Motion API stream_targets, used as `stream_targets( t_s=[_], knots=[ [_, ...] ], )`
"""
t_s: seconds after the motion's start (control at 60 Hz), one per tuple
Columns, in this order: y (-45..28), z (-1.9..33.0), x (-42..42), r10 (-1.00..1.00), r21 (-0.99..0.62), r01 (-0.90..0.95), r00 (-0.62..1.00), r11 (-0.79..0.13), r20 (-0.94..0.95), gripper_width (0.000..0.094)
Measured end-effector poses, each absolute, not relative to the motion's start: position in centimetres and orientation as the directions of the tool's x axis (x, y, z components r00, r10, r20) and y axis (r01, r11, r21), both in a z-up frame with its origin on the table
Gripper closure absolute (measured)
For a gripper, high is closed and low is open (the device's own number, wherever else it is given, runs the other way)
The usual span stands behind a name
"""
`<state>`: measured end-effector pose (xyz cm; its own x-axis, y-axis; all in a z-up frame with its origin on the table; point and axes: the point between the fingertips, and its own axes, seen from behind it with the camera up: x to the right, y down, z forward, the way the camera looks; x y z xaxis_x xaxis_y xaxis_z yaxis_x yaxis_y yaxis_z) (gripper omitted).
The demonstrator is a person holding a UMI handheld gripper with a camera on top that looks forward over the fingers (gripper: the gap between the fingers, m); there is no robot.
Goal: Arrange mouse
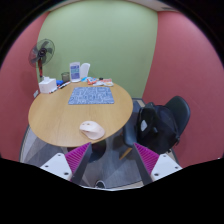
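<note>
The gripper (113, 158) hangs at the bottom of the frame with its fingers spread apart, holding nothing; the pink pads (80, 156) flank an empty gap; the mouse (92, 128) lies just left of centre, on the near edge of the round wooden table (60, 115); a keyboard (91, 95) sits above it; a black chair (165, 122) stands at right.

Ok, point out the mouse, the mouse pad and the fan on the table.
mouse (92, 128), gripper view, on the middle of its white top.
mouse pad (91, 96), gripper view, on the centre of its patterned face.
fan (42, 52), gripper view, on the round grille of its head.
</note>
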<state>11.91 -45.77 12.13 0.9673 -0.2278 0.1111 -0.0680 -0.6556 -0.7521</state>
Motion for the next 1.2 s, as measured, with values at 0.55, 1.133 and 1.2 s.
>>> stream_targets(
  t_s=[0.55, 1.133, 1.2],
  knots=[
    [-30.5, 0.8, 8.6, 0.004, -0.739, 0.108, 0.990, -0.665, 0.141, 0.0111],
    [-25.0, -0.9, 8.8, 0.054, -0.749, 0.050, 0.998, -0.660, 0.018, 0.0499],
    [-25.2, -0.7, 8.7, 0.034, -0.736, 0.026, 0.999, -0.676, 0.004, 0.0524]
  ],
)
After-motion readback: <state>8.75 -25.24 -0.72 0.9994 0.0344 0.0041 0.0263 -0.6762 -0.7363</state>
